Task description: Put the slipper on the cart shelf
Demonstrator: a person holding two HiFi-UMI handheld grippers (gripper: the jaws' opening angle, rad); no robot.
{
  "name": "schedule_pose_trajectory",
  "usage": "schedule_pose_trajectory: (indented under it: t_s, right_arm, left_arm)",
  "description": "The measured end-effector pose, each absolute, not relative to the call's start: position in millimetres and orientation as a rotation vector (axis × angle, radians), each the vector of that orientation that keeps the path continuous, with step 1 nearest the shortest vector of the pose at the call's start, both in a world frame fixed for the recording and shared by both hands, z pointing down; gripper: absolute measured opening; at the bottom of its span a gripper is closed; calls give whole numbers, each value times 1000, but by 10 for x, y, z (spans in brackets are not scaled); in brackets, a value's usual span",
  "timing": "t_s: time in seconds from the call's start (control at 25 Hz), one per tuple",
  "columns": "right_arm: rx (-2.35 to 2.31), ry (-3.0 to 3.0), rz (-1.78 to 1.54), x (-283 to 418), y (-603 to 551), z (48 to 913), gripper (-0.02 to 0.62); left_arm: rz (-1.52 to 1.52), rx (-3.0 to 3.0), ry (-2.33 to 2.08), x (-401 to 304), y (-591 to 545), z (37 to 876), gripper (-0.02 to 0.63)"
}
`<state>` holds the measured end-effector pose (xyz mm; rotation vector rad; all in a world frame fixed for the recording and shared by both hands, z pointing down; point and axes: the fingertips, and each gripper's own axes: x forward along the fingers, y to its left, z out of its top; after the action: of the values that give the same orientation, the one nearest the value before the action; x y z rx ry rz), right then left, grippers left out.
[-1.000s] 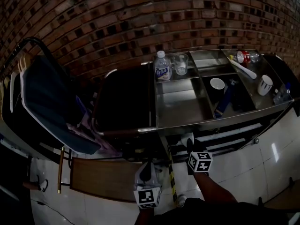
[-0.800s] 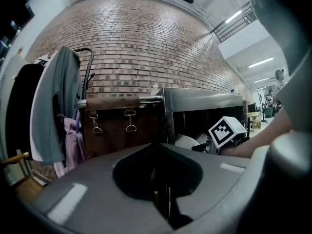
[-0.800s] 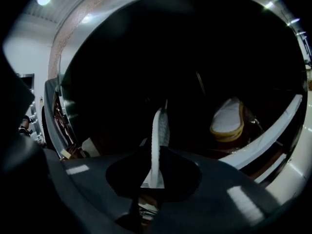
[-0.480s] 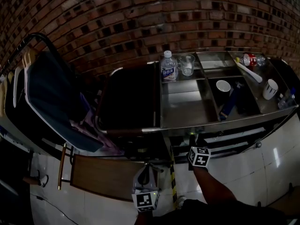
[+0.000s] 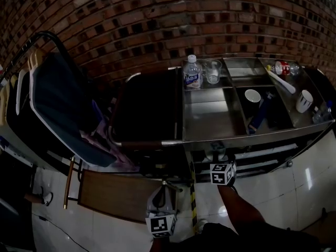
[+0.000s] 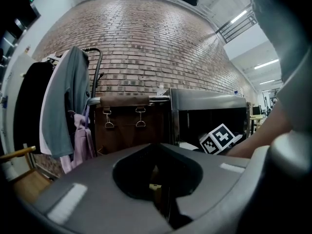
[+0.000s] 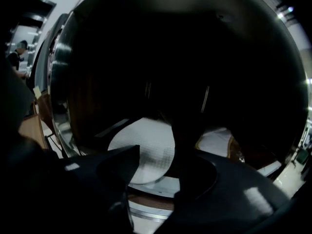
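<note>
Slipper [image 7: 144,152] partly behind right fingers [image 7: 187,143]

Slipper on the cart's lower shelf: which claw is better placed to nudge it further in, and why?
Right. The right claw is inside the shelf, jaws opening with the white slipper between them; the left claw hangs back from the cart.

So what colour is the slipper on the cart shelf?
White, with a fine dotted texture; the slipper shows best in the right gripper view.
</note>
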<state>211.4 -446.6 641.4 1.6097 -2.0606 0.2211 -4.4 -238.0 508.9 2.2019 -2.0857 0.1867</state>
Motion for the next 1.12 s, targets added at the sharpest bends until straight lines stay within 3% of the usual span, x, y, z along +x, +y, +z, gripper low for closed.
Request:
schedule_pose_trajectory:
  t_s: [0.4,0.64,0.8,1.12]
  right_arm:
    - [1657,-2163,189,2114,-4429,6169,199]
    - [1643,-2401,190,2054,-3871,5472,129]
    - [1572,-2487,87,1984,-3343,5141,14]
    - [1497,-2585,-3,1935,-2508,4741,2]
  left_arm:
    - [175,2216,-2082,-29,-2295,5000,15]
    - [143,2249,-2030,113,-2339,4924,15]
    - [94,2300,-1980,260,-2363,4855,15]
    - [39,2428,-1901,622,-2308,4509,15]
